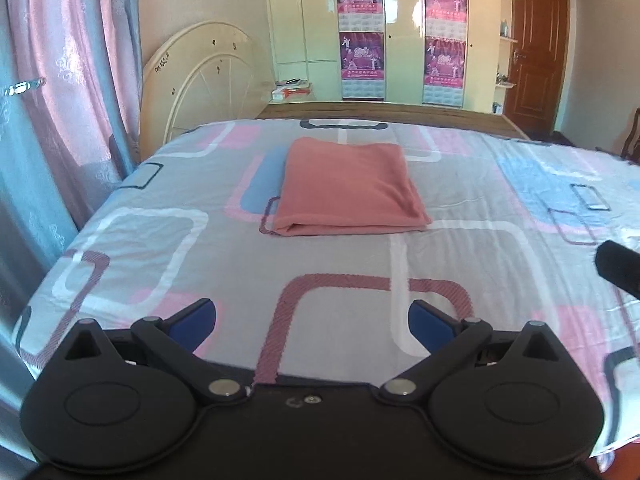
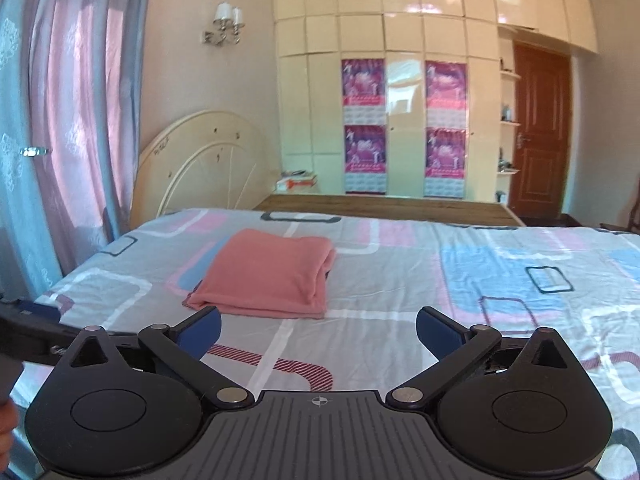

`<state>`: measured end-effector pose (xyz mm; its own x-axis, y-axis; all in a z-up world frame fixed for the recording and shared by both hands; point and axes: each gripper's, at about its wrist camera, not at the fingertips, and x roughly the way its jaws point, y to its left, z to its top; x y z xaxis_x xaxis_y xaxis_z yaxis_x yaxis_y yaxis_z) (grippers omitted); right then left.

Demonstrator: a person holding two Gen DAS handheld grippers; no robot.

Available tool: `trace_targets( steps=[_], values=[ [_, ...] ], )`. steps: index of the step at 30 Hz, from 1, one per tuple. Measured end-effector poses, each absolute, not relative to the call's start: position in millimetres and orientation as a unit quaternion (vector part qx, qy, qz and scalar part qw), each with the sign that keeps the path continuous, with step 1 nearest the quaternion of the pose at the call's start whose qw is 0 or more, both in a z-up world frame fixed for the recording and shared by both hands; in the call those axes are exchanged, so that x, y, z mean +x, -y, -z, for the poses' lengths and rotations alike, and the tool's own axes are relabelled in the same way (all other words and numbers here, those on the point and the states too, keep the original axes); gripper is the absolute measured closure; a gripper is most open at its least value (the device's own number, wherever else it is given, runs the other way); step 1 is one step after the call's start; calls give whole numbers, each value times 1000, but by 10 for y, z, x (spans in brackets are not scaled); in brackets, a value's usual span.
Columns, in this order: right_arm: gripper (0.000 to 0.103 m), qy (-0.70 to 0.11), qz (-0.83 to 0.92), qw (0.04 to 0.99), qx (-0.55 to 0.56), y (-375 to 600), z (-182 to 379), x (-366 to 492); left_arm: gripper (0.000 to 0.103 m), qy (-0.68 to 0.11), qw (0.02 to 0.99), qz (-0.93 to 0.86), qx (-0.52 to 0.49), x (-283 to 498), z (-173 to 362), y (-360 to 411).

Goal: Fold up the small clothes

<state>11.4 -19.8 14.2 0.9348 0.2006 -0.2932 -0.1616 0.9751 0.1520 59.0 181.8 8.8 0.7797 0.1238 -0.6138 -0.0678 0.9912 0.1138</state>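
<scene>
Two spread grippers [image 1: 312, 320] [image 2: 318, 328] face one folded pink garment [image 1: 348, 186].

A bed [image 1: 168, 264] fills the foreground, its sheet printed with rounded rectangles in pink, blue, white and maroon. Pink-and-blue curtains [image 1: 68, 80] hang at the left. A cream arched headboard [image 1: 200, 76] leans against the wall beside them. Behind stands a cream wardrobe [image 1: 404, 20] carrying 4 purple posters [image 1: 362, 56], with a brown door [image 1: 536, 48] to its right. A wall lamp [image 2: 226, 24] hangs above the headboard.
</scene>
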Motion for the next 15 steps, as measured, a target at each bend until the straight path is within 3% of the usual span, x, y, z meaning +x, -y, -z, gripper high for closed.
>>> trace_targets(
  steps=[15],
  values=[
    [1,-137,-100,983,75,249,-194,-270,1,-307,949,-68,22,220,-260,-1855]
  ],
)
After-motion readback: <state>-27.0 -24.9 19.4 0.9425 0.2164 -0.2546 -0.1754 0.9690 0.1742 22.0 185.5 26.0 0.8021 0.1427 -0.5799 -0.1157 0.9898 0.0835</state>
